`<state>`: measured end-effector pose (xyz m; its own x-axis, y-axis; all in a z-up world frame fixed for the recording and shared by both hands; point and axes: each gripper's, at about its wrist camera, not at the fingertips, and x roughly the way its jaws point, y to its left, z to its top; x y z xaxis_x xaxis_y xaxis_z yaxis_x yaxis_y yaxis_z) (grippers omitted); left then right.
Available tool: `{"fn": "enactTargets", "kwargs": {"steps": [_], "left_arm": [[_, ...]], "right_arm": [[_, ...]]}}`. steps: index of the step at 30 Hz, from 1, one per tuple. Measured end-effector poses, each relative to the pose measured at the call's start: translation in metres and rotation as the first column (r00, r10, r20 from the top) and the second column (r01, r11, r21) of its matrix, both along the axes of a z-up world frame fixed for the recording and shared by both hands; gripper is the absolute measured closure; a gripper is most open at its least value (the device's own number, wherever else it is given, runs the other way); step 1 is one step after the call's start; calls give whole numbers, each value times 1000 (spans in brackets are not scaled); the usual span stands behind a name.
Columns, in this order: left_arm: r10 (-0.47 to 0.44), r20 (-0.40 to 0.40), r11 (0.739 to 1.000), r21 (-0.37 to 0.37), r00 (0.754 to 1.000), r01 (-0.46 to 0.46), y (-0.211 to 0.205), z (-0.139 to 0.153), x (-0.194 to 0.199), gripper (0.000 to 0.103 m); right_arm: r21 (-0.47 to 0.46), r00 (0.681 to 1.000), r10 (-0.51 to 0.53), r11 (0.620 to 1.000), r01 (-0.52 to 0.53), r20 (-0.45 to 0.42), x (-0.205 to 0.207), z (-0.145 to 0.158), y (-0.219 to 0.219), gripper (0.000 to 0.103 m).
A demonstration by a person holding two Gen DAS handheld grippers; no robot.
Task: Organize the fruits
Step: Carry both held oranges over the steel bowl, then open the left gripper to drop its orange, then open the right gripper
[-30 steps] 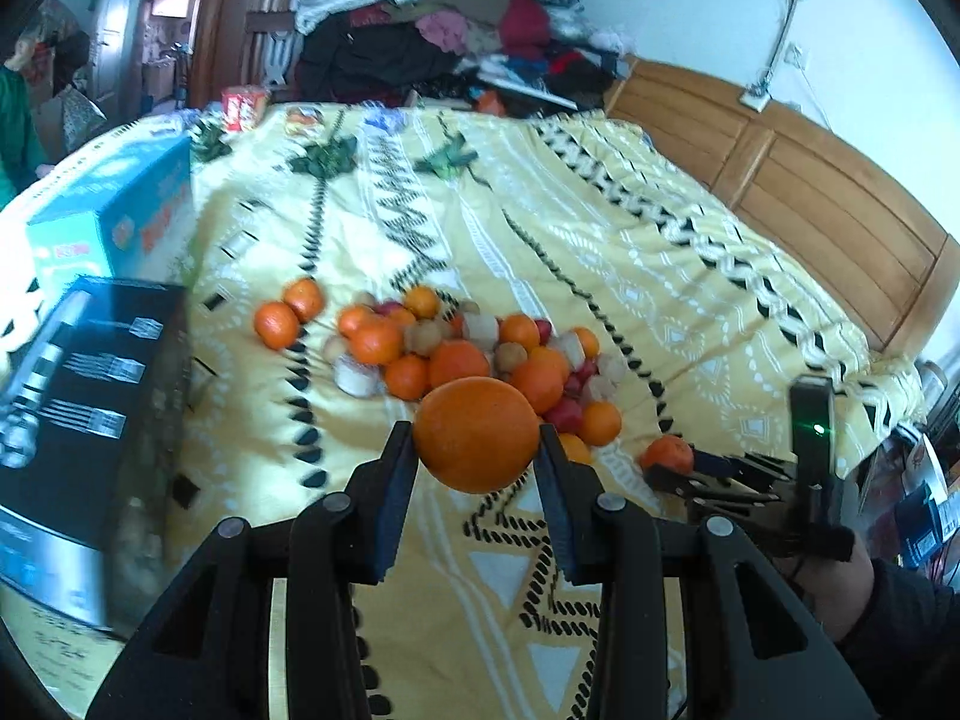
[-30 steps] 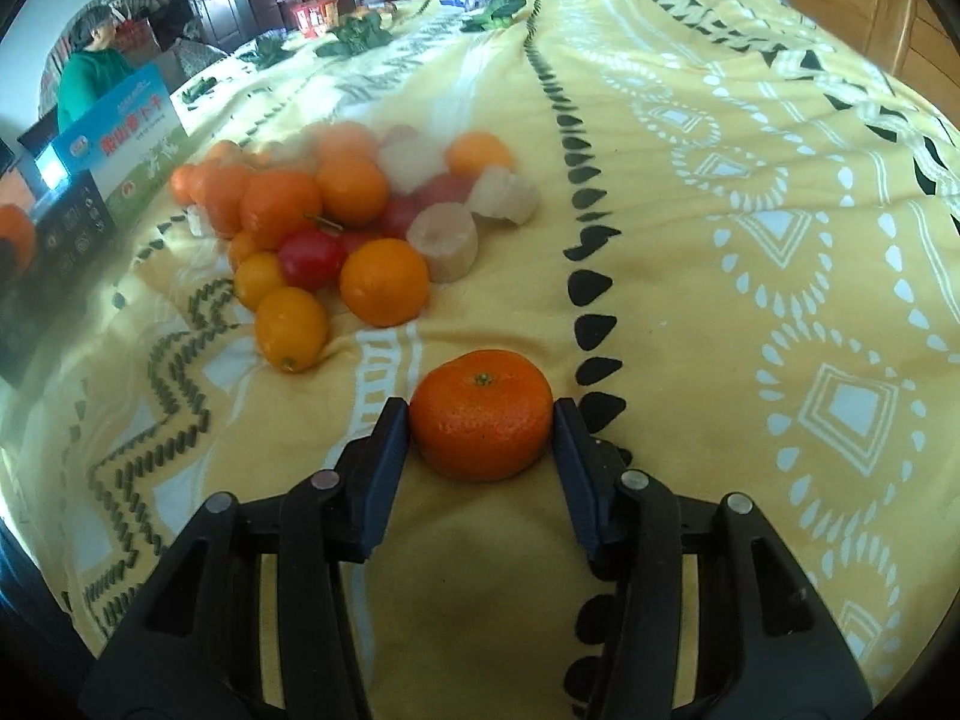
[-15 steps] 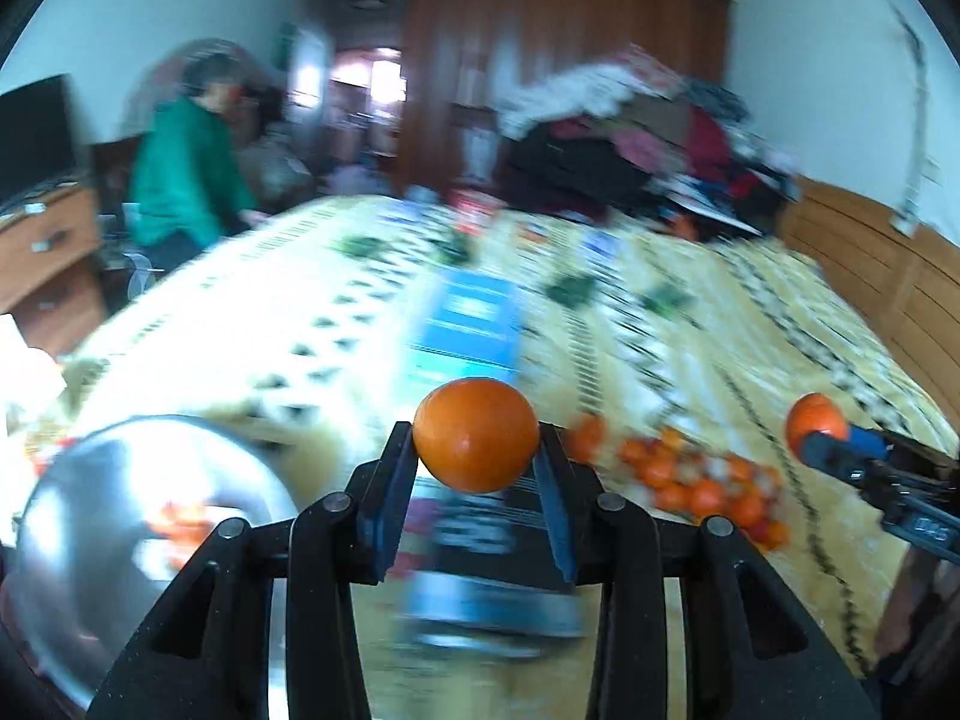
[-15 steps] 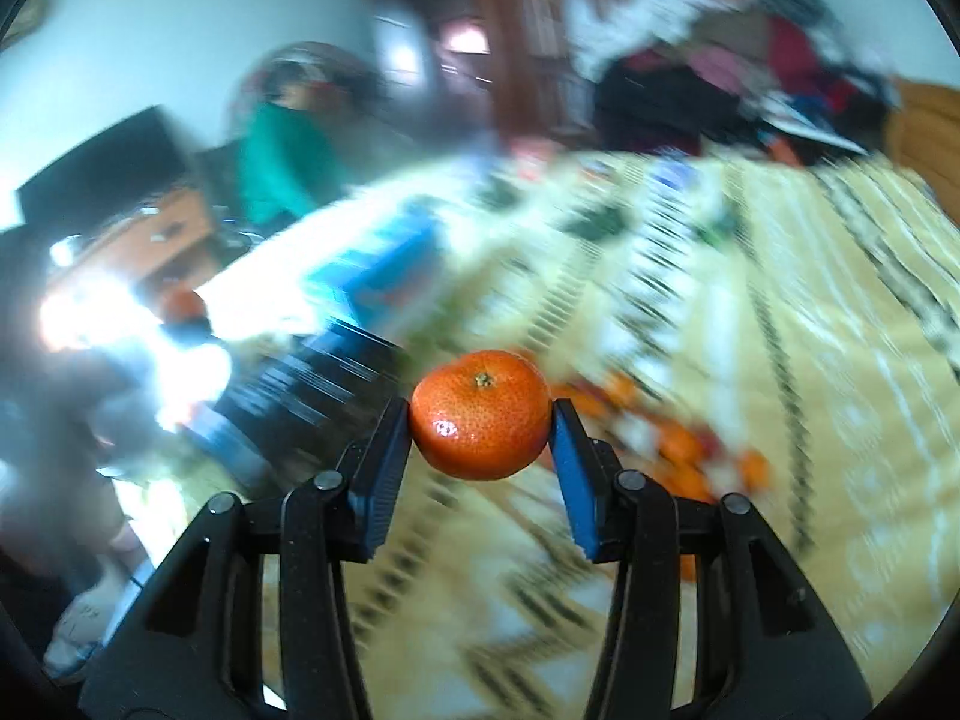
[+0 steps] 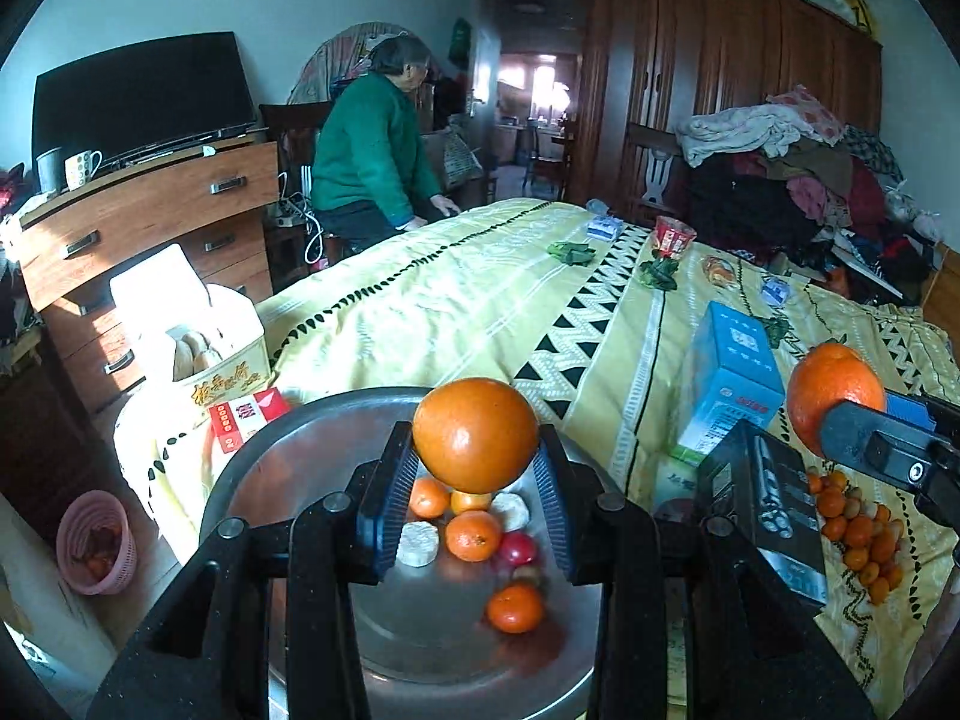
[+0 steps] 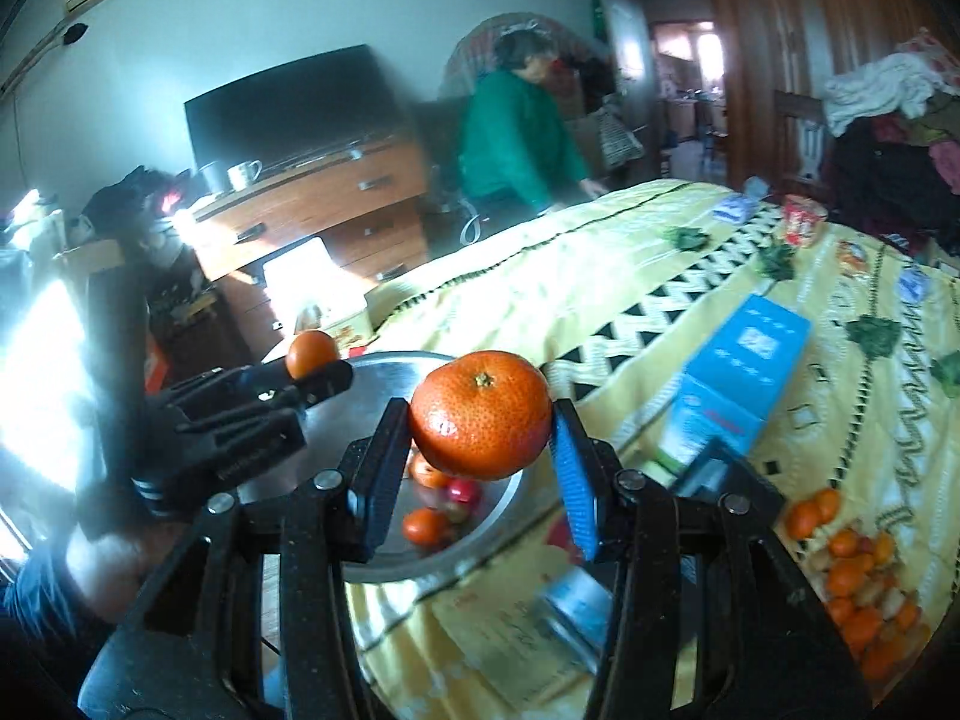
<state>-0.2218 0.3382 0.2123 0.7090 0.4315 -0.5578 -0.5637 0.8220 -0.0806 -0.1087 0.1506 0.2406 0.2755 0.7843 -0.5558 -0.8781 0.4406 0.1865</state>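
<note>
Fruit is being gathered into a steel bowl at the edge of the bed, and each view shows one piece on its way. From the left wrist, the left gripper has its fingers partly closed on an orange, which hangs right above the bowl; several tangerines, a red fruit and pale slices already lie inside. At the right edge of that view a second orange sits clamped in the other tool, above the blue box, with the loose pile on the bedspread below. From the right wrist, the right gripper grips a tangerine firmly between partly closed fingers, over the bowl's near rim, while the left tool hovers further over the bowl. To finish well, I judge each fruit should be lowered close to the bowl's floor before release, one at a time, so nothing bounces out or bruises what is inside.
</note>
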Motion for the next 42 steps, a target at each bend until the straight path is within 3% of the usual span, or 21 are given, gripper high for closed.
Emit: {"fn": "enactTargets", "kwargs": {"steps": [8,17,28,42], "left_arm": [[52,-58,997,-58,997,-55,23,-38,-10,63],[61,1,996,-58,998,-60,28,-35,-23,63],[78,-17,995,-60,997,-79,36,-43,-26,63],[102,-160,990,-82,982,-116,48,-70,-15,63]], "right_arm": [[-76,995,56,995,-62,-81,-7,-29,48,55],[-104,994,73,991,-81,-75,-19,-34,69,55],[-118,992,89,988,-99,-93,-22,-45,84,55],[-131,983,96,984,-117,-159,-19,-61,91,55]]}}
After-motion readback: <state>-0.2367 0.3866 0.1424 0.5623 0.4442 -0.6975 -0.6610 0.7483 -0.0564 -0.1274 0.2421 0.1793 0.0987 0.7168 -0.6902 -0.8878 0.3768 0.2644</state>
